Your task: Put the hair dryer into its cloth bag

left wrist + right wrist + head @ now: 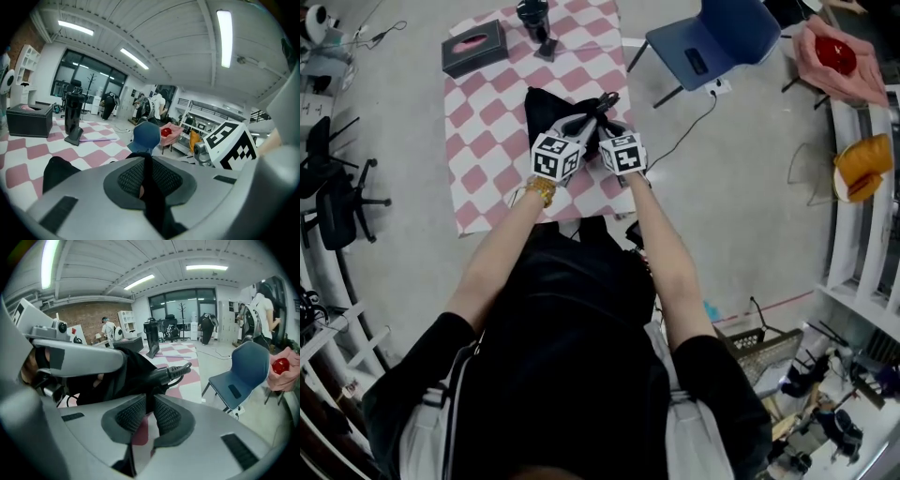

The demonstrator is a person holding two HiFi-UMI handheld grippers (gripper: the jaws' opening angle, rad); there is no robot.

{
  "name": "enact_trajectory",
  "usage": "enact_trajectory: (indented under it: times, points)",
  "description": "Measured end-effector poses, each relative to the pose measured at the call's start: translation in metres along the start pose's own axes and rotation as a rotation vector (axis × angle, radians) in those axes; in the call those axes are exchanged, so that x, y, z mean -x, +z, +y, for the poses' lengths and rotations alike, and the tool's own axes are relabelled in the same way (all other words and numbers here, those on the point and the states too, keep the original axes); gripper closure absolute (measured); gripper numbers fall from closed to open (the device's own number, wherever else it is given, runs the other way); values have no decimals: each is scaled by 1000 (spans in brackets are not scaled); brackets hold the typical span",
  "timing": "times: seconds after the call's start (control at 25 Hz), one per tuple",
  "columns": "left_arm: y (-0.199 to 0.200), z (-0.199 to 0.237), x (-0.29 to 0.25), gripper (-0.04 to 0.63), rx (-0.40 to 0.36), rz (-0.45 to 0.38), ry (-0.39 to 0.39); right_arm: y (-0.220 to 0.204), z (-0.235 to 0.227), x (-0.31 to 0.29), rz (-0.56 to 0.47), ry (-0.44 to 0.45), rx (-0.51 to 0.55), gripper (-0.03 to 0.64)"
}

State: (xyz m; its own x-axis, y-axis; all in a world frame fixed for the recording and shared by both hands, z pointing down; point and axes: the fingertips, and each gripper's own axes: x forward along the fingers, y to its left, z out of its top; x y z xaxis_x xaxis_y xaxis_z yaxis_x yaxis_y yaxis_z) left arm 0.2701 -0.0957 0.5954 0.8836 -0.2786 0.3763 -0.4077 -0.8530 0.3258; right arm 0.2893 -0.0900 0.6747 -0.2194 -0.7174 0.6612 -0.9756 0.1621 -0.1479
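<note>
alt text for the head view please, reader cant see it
Seen from above, a person reaches both arms over a pink-checked table, left gripper and right gripper side by side, each shut on a black cloth bag with the end of the hair dryer poking out. A dark tissue box sits at the far corner; a blue chair stands nearby.

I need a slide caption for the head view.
Left gripper and right gripper pinch the cloth bag on a checkered table, hair dryer protruding.
</note>
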Motion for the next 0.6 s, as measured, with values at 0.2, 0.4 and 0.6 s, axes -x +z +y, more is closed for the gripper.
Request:
enact_trajectory:
  times: [0.2,0.4,0.6]
  points:
    - [-5,-2,10,555,-58,17,-10,-25,-5,9,173,31,37,545]
    - [-12,0,35,508,-94,46,-76,-48,2,31,367,84,172,463]
    - [-4,-11,73,434,-153,51,-208,-49,-3,52,422,63,338,433]
